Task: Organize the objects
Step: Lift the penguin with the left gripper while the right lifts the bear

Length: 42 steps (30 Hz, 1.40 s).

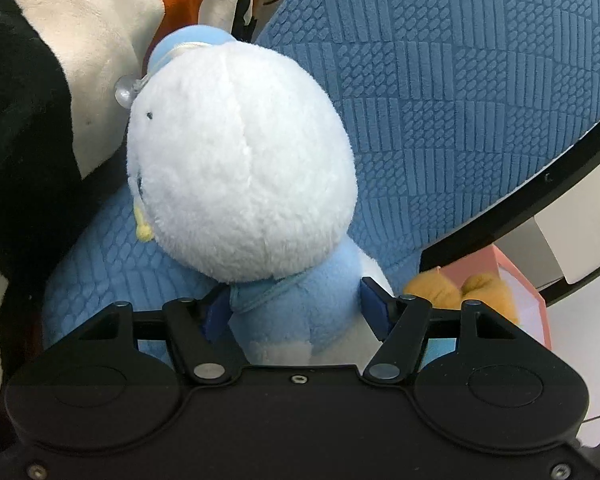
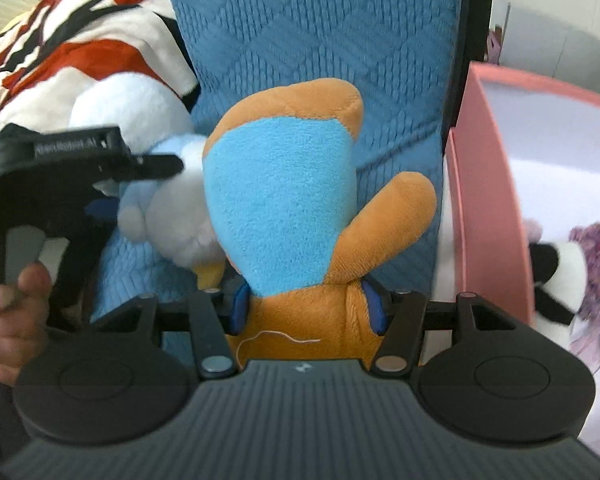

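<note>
My left gripper (image 1: 298, 312) is shut on the light-blue body of a white and blue duck plush (image 1: 240, 160), seen from behind over a blue textured cushion (image 1: 460, 100). My right gripper (image 2: 306, 306) is shut on an orange and blue plush toy (image 2: 284, 200), held upright with one arm raised. The duck plush (image 2: 172, 208) and the left gripper's body (image 2: 60, 168) show at the left of the right wrist view. The orange plush's feet (image 1: 460, 288) show at the right of the left wrist view.
A pink box (image 2: 488, 184) stands at the right, with a black, white and purple plush (image 2: 572, 272) inside. A red, white and black patterned blanket (image 2: 80, 52) lies at the left. A black chair frame (image 1: 540, 184) borders the blue cushion.
</note>
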### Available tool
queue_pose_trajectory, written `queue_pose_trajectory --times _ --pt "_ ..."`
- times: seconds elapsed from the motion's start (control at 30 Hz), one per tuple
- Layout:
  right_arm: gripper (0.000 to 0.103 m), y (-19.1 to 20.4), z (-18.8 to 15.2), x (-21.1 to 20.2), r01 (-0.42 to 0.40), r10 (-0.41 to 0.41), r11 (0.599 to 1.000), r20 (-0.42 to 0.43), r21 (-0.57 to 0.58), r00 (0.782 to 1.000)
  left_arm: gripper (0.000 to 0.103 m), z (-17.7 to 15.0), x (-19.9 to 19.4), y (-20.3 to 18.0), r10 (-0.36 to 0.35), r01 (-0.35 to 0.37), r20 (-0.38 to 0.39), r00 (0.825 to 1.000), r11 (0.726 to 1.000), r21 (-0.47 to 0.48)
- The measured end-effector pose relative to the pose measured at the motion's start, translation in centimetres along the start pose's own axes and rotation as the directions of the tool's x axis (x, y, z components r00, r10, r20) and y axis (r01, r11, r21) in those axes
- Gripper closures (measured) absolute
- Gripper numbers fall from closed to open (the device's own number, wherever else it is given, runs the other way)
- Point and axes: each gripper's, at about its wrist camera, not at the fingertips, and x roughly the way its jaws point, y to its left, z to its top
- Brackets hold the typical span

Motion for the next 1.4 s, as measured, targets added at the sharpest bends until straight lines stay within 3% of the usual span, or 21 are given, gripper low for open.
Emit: queue_pose_trajectory --times 0.23,0.3,0.43,0.57,0.8,1.13,1.4 --pt "0.042 -1.2 -0.1 2.7 0.051 -0.052 0.997 0.014 0.049 0.999 0.03 1.5 1.7 0.5 0.029 -0.027 0.078 0.997 0.999 -0.028" --pt "0.04 -1.4 0.0 3.1 0.066 -0.067 0.996 0.014 0.058 0.998 0.014 2.1 1.7 0.8 0.038 -0.034 0.117 0.992 0.999 -0.033" --pt "0.033 -1.5 0.0 3.1 0.073 -0.076 0.993 0.032 0.095 0.997 0.008 2.9 2.8 2.2 -0.016 0.026 0.081 0.997 0.991 -0.131" --pt "0.021 -0.6 -0.8 1.9 0.119 -0.125 0.991 0.09 0.068 0.988 0.004 3.0 3.8 2.8 -0.009 0.018 0.052 0.999 0.983 -0.18" --pt "0.021 0.5 -1.0 3.0 0.191 -0.188 0.981 0.107 -0.022 0.976 0.001 3.1 5.5 3.3 -0.03 0.031 0.007 1.0 0.974 -0.225" --pt "0.025 -1.7 -0.8 6.3 0.179 -0.181 0.982 0.044 0.054 0.982 0.001 3.4 7.7 3.2 -0.074 0.059 -0.045 0.996 0.961 -0.269" --pt "0.042 -1.3 -0.9 5.8 0.184 -0.189 0.98 0.054 0.077 0.981 0.001 2.7 9.3 2.6 -0.13 0.093 -0.121 0.984 0.958 -0.272"
